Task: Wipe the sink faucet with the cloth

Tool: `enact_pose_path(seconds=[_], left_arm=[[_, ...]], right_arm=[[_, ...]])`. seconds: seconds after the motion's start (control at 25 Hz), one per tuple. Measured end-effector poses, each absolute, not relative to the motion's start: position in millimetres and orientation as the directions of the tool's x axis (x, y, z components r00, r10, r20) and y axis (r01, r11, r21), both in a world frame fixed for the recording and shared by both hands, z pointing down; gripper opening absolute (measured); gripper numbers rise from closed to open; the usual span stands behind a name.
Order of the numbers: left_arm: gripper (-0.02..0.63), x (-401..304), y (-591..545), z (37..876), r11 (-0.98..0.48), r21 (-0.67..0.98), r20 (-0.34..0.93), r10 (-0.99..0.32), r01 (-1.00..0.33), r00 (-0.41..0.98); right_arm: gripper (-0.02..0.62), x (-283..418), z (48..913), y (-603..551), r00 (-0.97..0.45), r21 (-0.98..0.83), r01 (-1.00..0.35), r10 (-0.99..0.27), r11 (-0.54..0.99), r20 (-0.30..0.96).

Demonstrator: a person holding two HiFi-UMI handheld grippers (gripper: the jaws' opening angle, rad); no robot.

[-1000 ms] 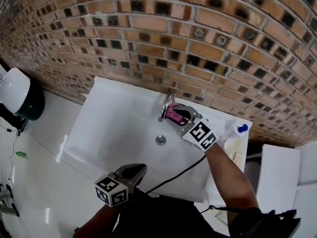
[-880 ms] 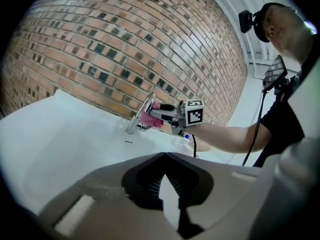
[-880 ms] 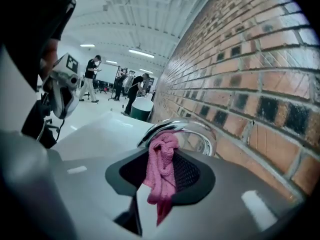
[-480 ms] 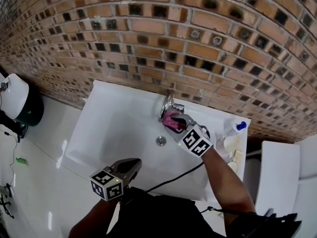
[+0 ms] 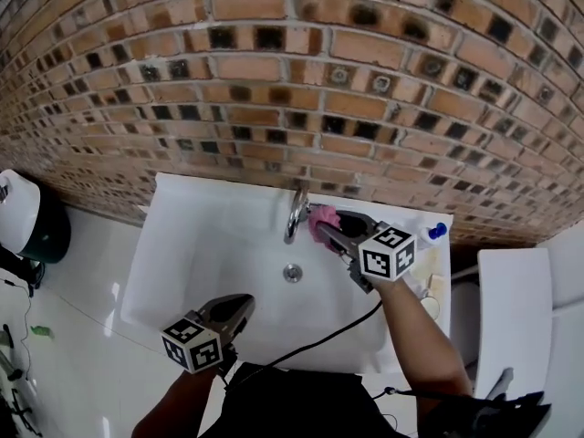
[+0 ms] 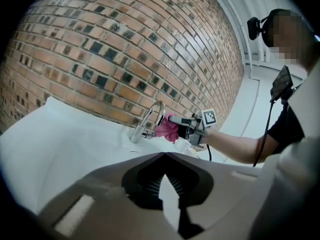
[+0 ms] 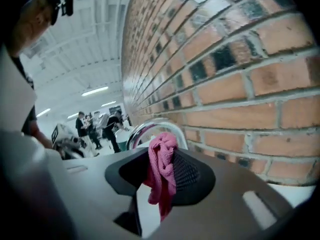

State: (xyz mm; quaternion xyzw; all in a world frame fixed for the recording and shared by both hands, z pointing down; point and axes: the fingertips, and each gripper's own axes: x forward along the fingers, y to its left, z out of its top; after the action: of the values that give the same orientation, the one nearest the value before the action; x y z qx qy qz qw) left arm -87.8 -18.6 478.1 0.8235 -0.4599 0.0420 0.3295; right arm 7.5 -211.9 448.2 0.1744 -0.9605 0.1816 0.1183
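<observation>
A chrome arched faucet [image 5: 293, 213] stands at the back of the white sink [image 5: 201, 245], against the brick wall. My right gripper [image 5: 321, 219] is shut on a pink cloth [image 5: 321, 217], which is pressed against the right side of the faucet's arch. In the right gripper view the cloth [image 7: 162, 171] hangs between the jaws with the faucet [image 7: 150, 129] just behind it. My left gripper [image 5: 239, 307] hovers over the sink's front edge, shut and holding nothing. From the left gripper view, the faucet [image 6: 149, 120] and cloth [image 6: 167, 127] lie ahead.
The sink drain [image 5: 292, 272] lies below the faucet. A blue-capped bottle [image 5: 436, 234] and small items stand on the sink's right ledge. A white and dark bin [image 5: 27, 217] sits on the floor at left. A cable [image 5: 328, 331] runs from the right gripper.
My right gripper has carried the cloth up and rightward, from under the spout to the faucet's right side. The head view has shifted; the left gripper has barely moved.
</observation>
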Motion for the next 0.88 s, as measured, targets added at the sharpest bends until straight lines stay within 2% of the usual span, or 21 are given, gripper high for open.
enact_pose_path(seconds=[0.12,0.32,0.6,0.88], left_arm=[[0.006,-94,-25,484,-0.349,0.516,0.377,-0.727,-0.782,0.573],[0.006,-111,-41,491,-0.321,0.514,0.385,-0.742,-0.796,0.548],[0.006,-103,-62,496,-0.327,0.507,0.391,-0.737,-0.798,0.551],[0.006,-99,-65,505,-0.320,0.530,0.400,-0.722,-0.785,0.564]], right_arm=[[0.129,7,438,-251,-0.892,-0.366,-0.441,-0.356,0.819,0.278],[0.129,-2,470,-299,-0.848,-0.407,-0.514,-0.375,0.755,0.375],[0.129,-26,496,-325,-0.862,-0.487,-0.498,-0.344,0.718,0.373],[0.124,-34,493,-337,-0.886,-0.604,-0.464,-0.340,0.648,0.316]])
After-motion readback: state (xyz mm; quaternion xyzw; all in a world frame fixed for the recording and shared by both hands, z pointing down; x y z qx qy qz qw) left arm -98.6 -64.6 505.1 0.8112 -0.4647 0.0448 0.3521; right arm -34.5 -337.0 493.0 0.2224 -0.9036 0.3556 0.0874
